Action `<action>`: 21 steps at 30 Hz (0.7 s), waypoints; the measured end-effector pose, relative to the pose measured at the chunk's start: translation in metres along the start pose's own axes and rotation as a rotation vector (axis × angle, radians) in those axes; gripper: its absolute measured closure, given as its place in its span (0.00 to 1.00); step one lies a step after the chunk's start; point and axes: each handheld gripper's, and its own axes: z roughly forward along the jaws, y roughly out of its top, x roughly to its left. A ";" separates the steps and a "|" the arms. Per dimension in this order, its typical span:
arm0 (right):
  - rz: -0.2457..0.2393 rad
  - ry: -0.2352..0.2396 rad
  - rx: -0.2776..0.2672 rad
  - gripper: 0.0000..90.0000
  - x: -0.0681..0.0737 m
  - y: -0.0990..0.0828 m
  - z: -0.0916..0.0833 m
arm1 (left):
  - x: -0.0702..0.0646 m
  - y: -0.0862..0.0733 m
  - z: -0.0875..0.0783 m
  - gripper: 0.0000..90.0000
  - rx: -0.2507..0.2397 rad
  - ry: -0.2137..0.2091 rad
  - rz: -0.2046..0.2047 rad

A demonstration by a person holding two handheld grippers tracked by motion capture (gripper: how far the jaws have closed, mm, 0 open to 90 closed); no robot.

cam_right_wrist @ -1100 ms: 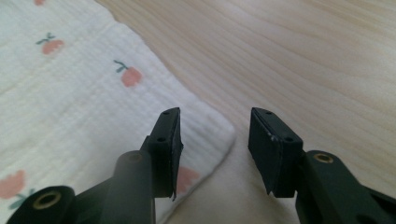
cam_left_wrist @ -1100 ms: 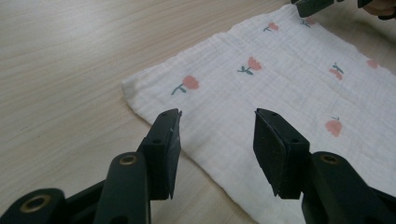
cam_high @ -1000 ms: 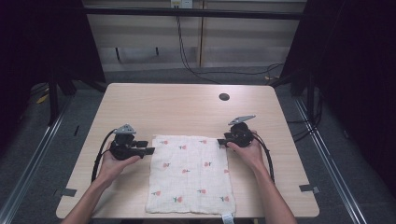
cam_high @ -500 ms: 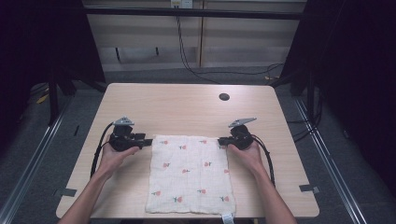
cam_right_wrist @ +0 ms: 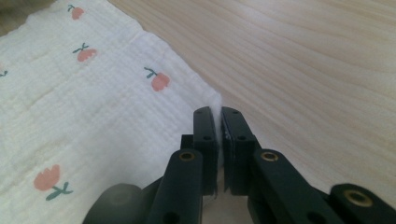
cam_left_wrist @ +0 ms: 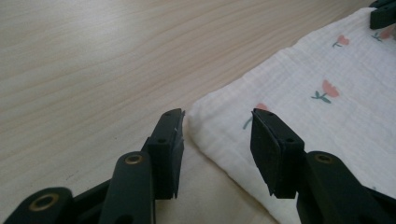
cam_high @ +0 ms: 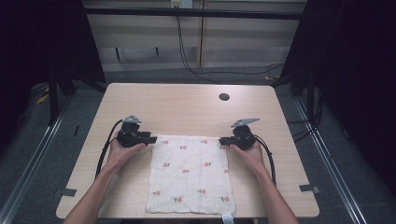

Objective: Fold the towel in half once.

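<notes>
Right gripper: the right gripper (cam_right_wrist: 218, 140) is clamped on the far right corner of the cloth (cam_high: 191, 172), a thin white fold of fabric pinched between its pads; in the high view it (cam_high: 226, 140) sits at that same corner.
Left gripper: the left gripper (cam_left_wrist: 217, 142) stands with its jaws apart, straddling the far left corner of the cloth (cam_left_wrist: 299, 116); the pads do not press on the fabric, and the jaws have just been closing a little around it.
Cloth position: it lies flat on the wooden table (cam_high: 187, 107), near the person's edge and roughly centred, its near hem reaching the table's near edge, with a small tag showing there.
Handling: it looks like a light, soft, crinkled muslin with a tulip print; it should droop and fold under its own weight, not slip much between the pads, and wrinkle rather than break.
Where to grip: the two far corners seem best, taken right at the edge so only one layer bunches between the pads; lifting both together would likely keep the sheet spread.
Change on the right: a second ago the right gripper was at the same corner with its jaws wider; now they are shut on the fabric.
Change on the left: the left gripper has moved in from farther left on bare wood to the cloth's corner.
Unchanged: the cloth lies where it lay.
</notes>
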 end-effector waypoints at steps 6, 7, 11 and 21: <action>-0.007 0.006 0.001 0.94 0.002 0.000 0.005 | -0.003 0.000 0.009 0.60 0.017 -0.004 0.032; -0.006 0.009 0.000 0.94 0.002 0.000 0.005 | -0.003 0.000 0.010 0.60 0.022 -0.001 0.032; -0.005 0.011 -0.003 0.94 0.003 0.000 0.005 | -0.003 -0.001 0.014 0.58 0.025 0.005 0.038; 0.001 0.025 -0.019 0.94 0.007 0.001 0.004 | -0.010 -0.001 0.019 0.79 0.025 -0.027 0.073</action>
